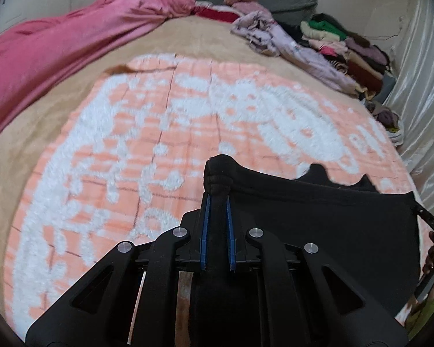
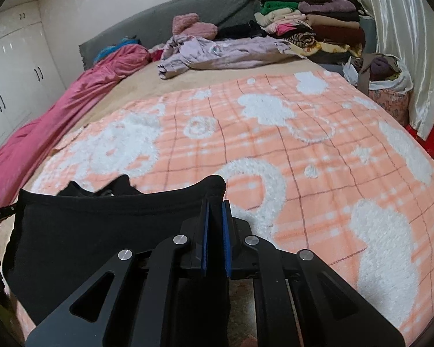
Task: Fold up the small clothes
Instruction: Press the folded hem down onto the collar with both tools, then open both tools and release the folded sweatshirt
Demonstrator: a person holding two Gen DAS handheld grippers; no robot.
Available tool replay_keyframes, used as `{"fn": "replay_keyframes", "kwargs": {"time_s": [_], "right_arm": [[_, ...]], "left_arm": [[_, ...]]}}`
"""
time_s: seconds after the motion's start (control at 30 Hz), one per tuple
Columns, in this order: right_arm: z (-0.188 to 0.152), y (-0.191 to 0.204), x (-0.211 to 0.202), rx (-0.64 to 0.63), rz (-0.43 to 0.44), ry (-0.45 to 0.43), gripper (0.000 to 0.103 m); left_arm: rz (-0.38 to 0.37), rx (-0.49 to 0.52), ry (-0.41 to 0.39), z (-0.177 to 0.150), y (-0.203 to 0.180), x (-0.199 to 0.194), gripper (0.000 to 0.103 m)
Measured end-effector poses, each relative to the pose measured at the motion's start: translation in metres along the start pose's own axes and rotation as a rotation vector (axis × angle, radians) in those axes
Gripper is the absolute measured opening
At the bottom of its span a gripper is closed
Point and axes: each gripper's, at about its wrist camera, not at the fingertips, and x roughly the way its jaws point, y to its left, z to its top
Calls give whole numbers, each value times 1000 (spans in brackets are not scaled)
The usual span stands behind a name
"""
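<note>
Two grippers clamped on one black garment (image 1: 318, 217), our left gripper (image 1: 217, 199) pinching one bunched top corner, our right gripper (image 2: 215, 205) the other, cloth stretched between them above the near edge of the peach-and-white blanket (image 2: 303, 150)

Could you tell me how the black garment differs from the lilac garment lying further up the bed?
The black garment is plain and dark; the lilac garment is pale with small prints. The black one is pinched at its top edge by the left gripper and right gripper and stretched between them; the lilac one lies crumpled and untouched. Both are over the same bed.
</note>
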Motion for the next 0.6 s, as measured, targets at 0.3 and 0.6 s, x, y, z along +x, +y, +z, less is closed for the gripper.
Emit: {"fn": "replay_keyframes", "kwargs": {"time_s": [0.3, 0.6], "right_arm": [[-13, -2, 23, 3, -79, 69, 20], [-11, -7, 10, 39, -90, 39, 42]], "left_arm": [[25, -12, 29, -11, 7, 14, 9], [92, 7, -7, -15, 1, -3, 18]]}}
